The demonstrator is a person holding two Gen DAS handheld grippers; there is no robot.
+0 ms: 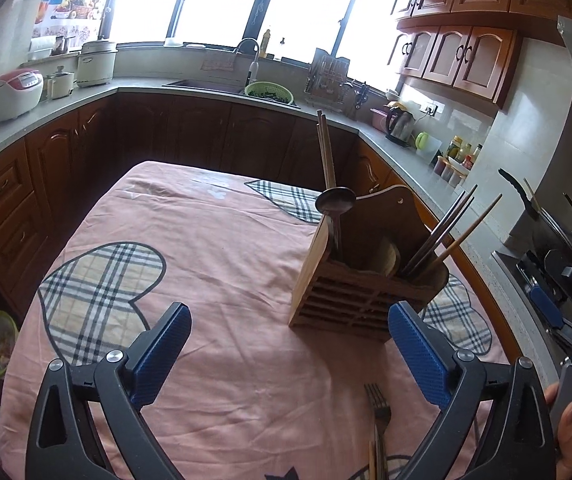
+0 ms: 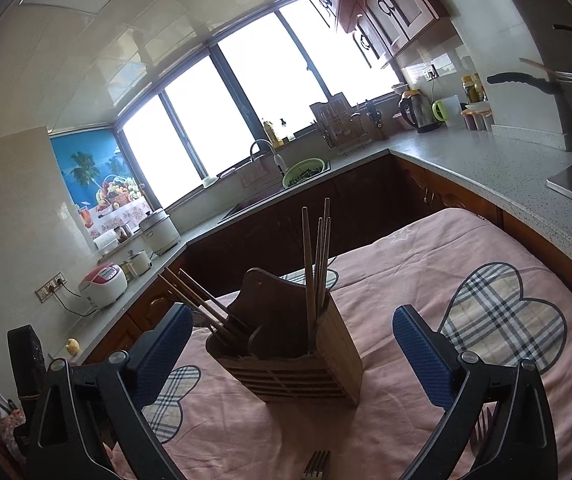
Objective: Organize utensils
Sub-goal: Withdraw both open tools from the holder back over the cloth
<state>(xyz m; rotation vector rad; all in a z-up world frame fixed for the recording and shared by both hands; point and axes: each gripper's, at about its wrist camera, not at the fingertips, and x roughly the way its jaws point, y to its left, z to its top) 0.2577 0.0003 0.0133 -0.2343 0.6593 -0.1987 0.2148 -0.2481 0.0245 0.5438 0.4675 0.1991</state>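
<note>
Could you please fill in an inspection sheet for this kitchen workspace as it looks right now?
Surface: table under a pink cloth with plaid heart patches.
Job's things: wooden utensil holder upright on the cloth, with chopsticks leaning in one compartment, more chopsticks and a ladle in another; a fork lies on the cloth nearer the cameras.
Clutter: nothing seen on the cloth.
Grippers: left gripper and right gripper both open, jaws wide, nothing between them.
Cables: kettle cord to a wall socket.
Surroundings: countertop with rice cooker, sink, green colander, wooden cabinets, bright windows.
</note>
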